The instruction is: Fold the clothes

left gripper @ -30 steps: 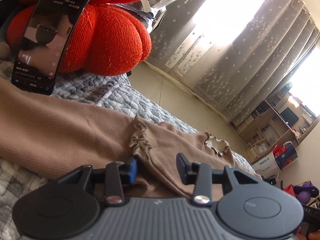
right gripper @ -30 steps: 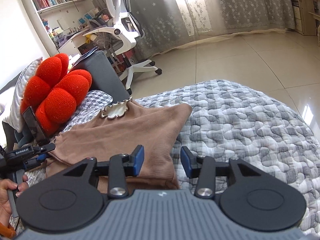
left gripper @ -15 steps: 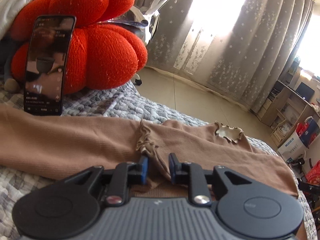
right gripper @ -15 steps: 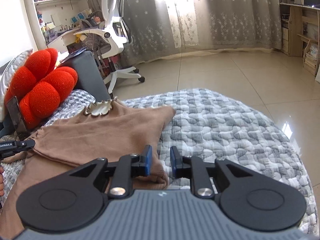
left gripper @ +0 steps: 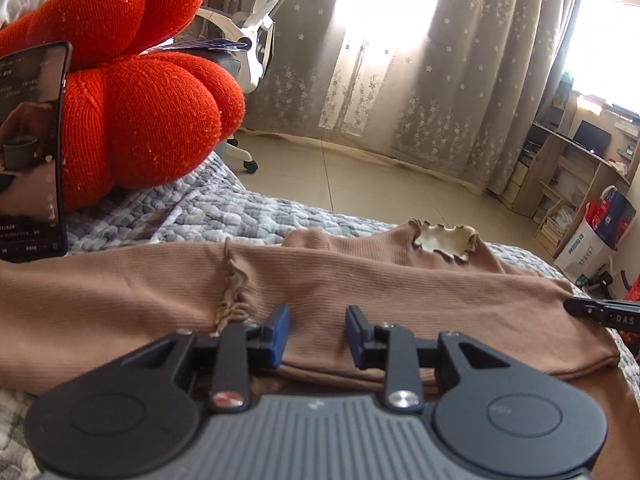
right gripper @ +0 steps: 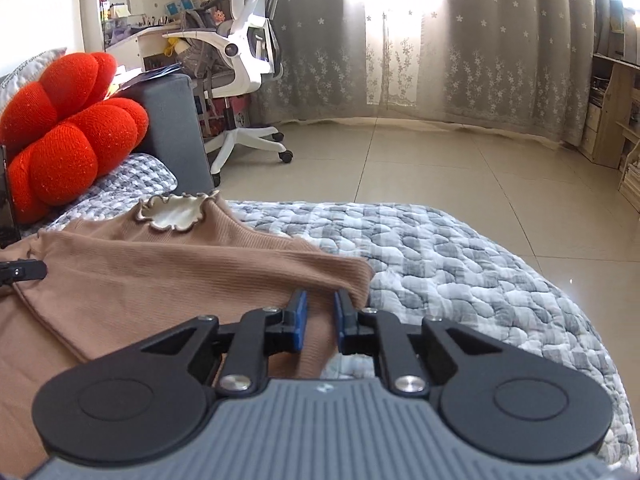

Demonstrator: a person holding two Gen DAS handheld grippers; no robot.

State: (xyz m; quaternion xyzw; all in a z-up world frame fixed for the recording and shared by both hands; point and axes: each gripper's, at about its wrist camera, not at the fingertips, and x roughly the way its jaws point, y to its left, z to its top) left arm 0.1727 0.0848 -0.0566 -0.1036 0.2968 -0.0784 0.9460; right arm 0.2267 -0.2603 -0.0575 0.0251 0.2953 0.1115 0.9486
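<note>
a tan ribbed top (left gripper: pixel 360 280) is spread over a grey quilted bed cover (right gripper: pixel 460 264), partly folded, its frilled neckline (right gripper: pixel 176 214) toward the far edge of the cover and a frilled cuff (left gripper: pixel 234 300) lying on the cloth near the left gripper (left gripper: pixel 316 334). the left gripper's jaws are seen apart, a fold of the top's near edge lying between the blue pads; whether the pads press on it cannot be told. the right gripper (right gripper: pixel 320 320) is set at the top's right-hand corner, its jaws having just been closing, now nearly together with tan cloth pinched between the pads. a red knitted cushion (left gripper: pixel 132 92) is seen at the far left end of the cover, with a phone (left gripper: pixel 32 152) propped against it. a white office chair (right gripper: pixel 244 64) is seen on the tiled floor beyond, before grey curtains (right gripper: pixel 480 40)
</note>
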